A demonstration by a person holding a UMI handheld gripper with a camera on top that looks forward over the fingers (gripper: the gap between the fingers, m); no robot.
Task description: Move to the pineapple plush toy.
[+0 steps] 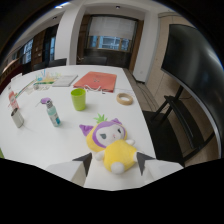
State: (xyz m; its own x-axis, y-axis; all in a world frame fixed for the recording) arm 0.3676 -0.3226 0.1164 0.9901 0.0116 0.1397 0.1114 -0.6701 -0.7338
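A yellow pineapple plush toy (110, 144) with a purple hood and green leaf tuft lies on the white table (45, 140), close in front of me. My gripper (114, 162) is open, and the lower yellow part of the toy lies between the two dark fingertips (84, 162), with a gap at each side. The toy rests on the table on its own.
Beyond the toy stand a green cup (78, 98), a small bottle with a purple cap (51, 112), a can (17, 117), a tape roll (125, 98) and an orange folder (96, 80). Papers lie at the far left. A dark chair (170, 125) stands off the table's right edge.
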